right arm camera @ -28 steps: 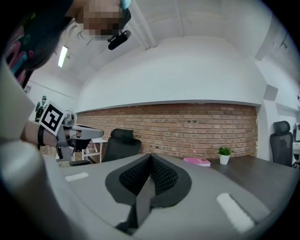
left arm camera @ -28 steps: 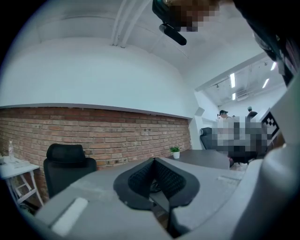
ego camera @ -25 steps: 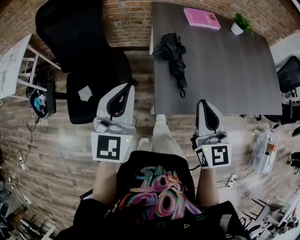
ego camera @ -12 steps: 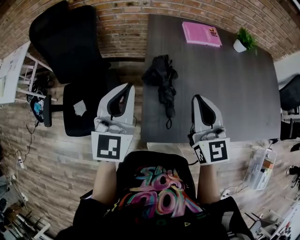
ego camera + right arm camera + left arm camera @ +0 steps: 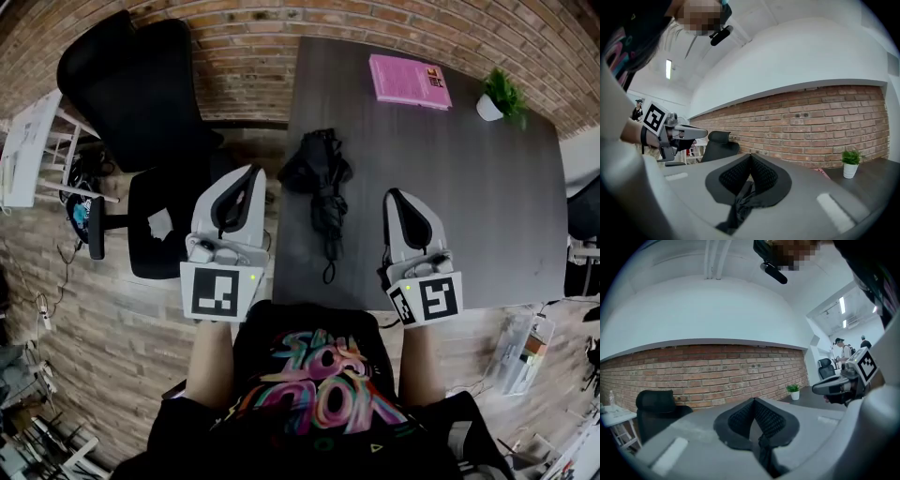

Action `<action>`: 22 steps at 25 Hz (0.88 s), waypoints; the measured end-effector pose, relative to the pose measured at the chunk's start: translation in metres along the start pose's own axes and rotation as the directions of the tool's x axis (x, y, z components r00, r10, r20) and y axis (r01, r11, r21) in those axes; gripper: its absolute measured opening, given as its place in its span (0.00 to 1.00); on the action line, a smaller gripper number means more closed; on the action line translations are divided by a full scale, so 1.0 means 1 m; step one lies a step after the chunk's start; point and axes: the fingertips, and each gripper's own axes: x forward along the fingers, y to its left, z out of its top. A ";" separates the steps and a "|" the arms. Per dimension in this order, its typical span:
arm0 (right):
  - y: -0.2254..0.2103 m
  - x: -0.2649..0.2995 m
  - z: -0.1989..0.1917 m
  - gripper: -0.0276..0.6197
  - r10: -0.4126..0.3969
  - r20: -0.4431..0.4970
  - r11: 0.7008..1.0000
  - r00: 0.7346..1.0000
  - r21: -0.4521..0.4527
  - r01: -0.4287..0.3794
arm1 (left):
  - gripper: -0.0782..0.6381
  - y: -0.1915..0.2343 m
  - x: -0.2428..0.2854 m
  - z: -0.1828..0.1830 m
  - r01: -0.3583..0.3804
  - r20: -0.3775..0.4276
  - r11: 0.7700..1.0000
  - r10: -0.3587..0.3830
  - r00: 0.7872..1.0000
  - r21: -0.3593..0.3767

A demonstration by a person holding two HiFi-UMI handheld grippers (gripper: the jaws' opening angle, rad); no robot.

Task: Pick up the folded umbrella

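The table (image 5: 469,206) is lying straight ahead, its near edge meeting the person's body and its far edge running along the wall (image 5: 244,47). The left gripper (image 5: 255,172) is hanging just outside the table's left edge, between it and the chair (image 5: 131,84), with its fingers pressing together on nothing. The right gripper (image 5: 392,195) is hovering over the table near the near edge, its fingers likewise meeting with nothing between them. Bare tabletop is stretching wide to its right and ahead, as far as the book (image 5: 409,81) and plant (image 5: 503,94) by the wall.

The umbrella (image 5: 323,183) is lying on the table close to the left edge, between the two grippers. Its long axis is running far to near, the loop (image 5: 328,274) pointing at the person and the bunched canopy pointing at the wall. It is black, and its loosely folded fabric is crumpling.
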 end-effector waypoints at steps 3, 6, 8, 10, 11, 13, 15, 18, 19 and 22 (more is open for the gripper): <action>-0.002 0.009 -0.003 0.04 0.012 -0.014 1.000 1.000 0.011 -0.012 | 0.11 0.003 0.006 0.001 -0.002 0.001 1.000 0.002 1.000 0.000; 0.000 0.019 -0.003 0.04 0.020 -0.018 1.000 1.000 0.017 -0.020 | 0.11 0.007 0.010 0.002 0.005 -0.002 1.000 -0.005 1.000 0.005; 0.002 0.024 -0.002 0.04 0.021 -0.017 0.999 1.000 0.025 -0.021 | 0.11 0.008 0.012 0.003 0.016 0.000 1.000 -0.016 1.000 0.005; 0.004 0.028 0.000 0.04 0.022 -0.015 0.999 1.000 0.029 -0.021 | 0.11 0.010 0.012 0.006 0.021 0.001 1.000 -0.021 1.000 -0.002; 0.006 0.031 0.001 0.04 0.023 -0.015 0.999 1.000 0.030 -0.022 | 0.11 0.012 0.012 0.006 0.022 -0.001 1.000 -0.022 1.000 -0.002; 0.007 0.035 0.002 0.04 0.025 -0.019 0.999 1.000 0.031 -0.025 | 0.11 0.014 0.010 0.005 0.024 -0.006 1.000 -0.024 1.000 0.002; 0.009 0.037 -0.002 0.04 0.026 -0.030 0.999 0.999 0.035 -0.025 | 0.11 0.016 0.008 0.002 0.022 -0.011 1.000 -0.022 1.000 -0.002; 0.011 0.042 -0.011 0.04 0.035 -0.056 0.998 0.998 0.047 -0.032 | 0.11 0.019 0.004 -0.003 0.013 -0.017 1.000 -0.014 1.000 -0.016; 0.013 0.043 -0.014 0.04 0.039 -0.067 0.998 0.997 0.049 -0.036 | 0.11 0.020 0.003 -0.004 0.011 -0.020 1.000 -0.011 1.000 -0.020; 0.020 0.048 -0.023 0.05 0.058 -0.098 0.998 0.994 0.045 -0.054 | 0.11 0.023 0.000 -0.007 0.003 -0.026 1.000 -0.004 1.000 -0.026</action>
